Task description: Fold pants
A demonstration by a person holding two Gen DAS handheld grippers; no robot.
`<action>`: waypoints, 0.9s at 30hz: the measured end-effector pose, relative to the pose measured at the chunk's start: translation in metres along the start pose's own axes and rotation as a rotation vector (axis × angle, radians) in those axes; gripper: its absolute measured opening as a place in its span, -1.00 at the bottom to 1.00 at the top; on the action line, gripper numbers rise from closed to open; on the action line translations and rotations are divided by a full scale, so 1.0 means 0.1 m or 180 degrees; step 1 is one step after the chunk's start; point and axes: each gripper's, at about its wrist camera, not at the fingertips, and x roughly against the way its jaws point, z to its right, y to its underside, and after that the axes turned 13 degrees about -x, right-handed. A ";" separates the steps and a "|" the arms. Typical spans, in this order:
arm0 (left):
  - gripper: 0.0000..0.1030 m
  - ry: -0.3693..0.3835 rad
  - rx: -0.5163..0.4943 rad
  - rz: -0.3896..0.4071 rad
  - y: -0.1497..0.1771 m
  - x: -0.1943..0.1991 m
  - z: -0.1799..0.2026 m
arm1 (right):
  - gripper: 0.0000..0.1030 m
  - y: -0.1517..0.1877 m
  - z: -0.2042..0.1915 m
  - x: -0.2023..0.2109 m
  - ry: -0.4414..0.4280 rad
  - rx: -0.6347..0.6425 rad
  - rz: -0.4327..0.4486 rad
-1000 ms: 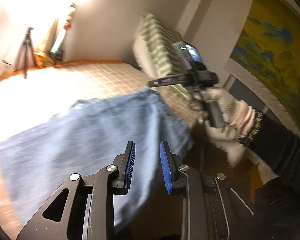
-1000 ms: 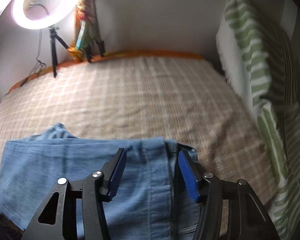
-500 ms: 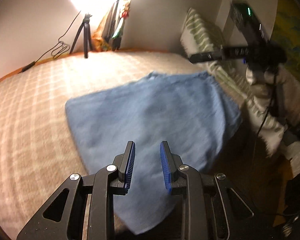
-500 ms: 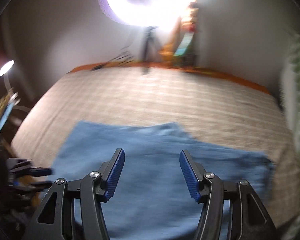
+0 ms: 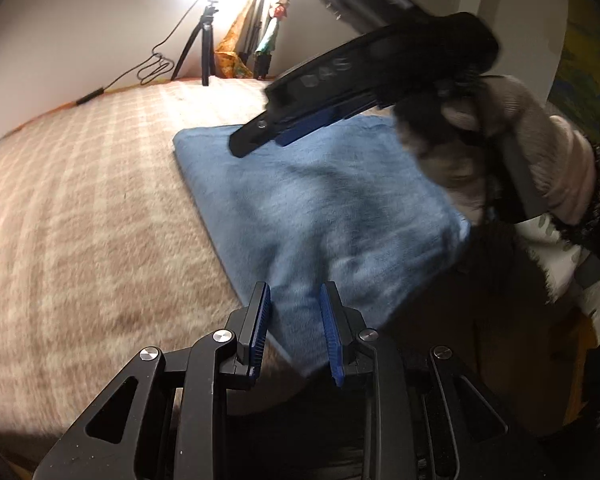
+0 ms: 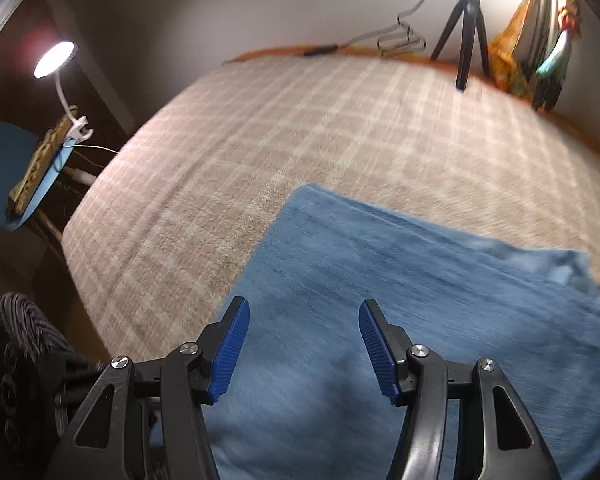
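Note:
The blue denim pants lie folded into a rough rectangle on the bed, also filling the lower right wrist view as pants. My left gripper hovers at their near edge, its blue pads a narrow gap apart with nothing between them. My right gripper stands open over the pants near their left side, its pads clear of the cloth. In the left wrist view a gloved hand holds the right gripper's fingers above the far part of the pants.
A beige checked blanket covers the bed. A ring-light tripod and hanging cloths stand at the far wall. Off the bed's left edge are a desk lamp and a blue chair.
My right gripper swept leftwards across the pants and tipped down; it now looms close in the left wrist view. My left gripper sank toward the pants' near edge. Neither gripper's opening changed.

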 end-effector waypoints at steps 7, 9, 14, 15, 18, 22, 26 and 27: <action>-0.53 0.0143 0.0205 0.0086 0.08 0.05 -0.08 | 0.16 -0.27 -0.30 -0.28 0.0125 -0.0072 -0.0318; -0.53 0.0202 0.0283 0.0114 0.11 0.07 -0.12 | 0.16 -0.33 -0.43 -0.38 0.0265 0.0016 -0.0433; -0.28 0.0353 0.0646 0.0205 0.19 0.12 -0.31 | 0.09 -0.38 -0.64 -0.64 0.0592 0.0180 -0.0768; -0.27 0.0366 0.0698 0.0228 0.23 0.16 -0.33 | 0.06 -0.37 -0.67 -0.70 0.0705 0.0246 -0.0835; -0.26 0.0399 0.0812 0.0274 0.24 0.20 -0.41 | -0.13 -0.35 -0.74 -0.75 0.0895 0.0370 -0.0869; -0.25 0.0470 0.0944 0.0311 0.25 0.21 -0.51 | -0.49 -0.37 -0.71 -0.74 0.0937 0.0353 -0.0879; -0.08 0.0543 0.1009 0.0336 0.19 0.19 -0.54 | -0.85 -0.37 -0.61 -0.67 0.0751 0.0216 -0.0817; -0.07 0.0582 0.1024 0.0338 0.15 0.15 -0.50 | -0.88 -0.39 -0.56 -0.63 0.0718 0.0204 -0.0803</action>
